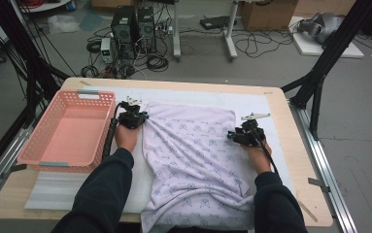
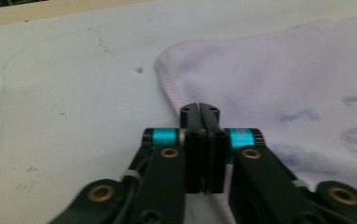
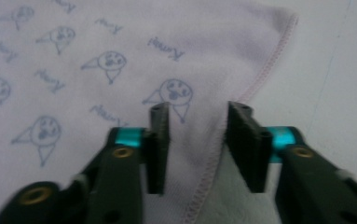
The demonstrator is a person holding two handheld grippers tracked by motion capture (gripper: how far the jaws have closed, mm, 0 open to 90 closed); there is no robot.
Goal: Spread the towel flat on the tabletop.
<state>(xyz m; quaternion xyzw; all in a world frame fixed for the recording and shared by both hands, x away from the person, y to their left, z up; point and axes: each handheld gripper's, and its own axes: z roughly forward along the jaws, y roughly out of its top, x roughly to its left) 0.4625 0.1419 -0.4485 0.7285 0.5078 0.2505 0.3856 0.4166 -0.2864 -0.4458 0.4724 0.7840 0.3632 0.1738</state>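
Tabletop (image 1: 271,104): both hands low, each gripper at cloth's (image 1: 193,150) far corners.

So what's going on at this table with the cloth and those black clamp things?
A person holds a gripper in each hand and works on a pale printed cloth spread on the table. The left gripper is shut at the cloth's far left corner. The right gripper sits open at the far right corner, the stitched hem running between its fingers. A pink basket stands to the left.
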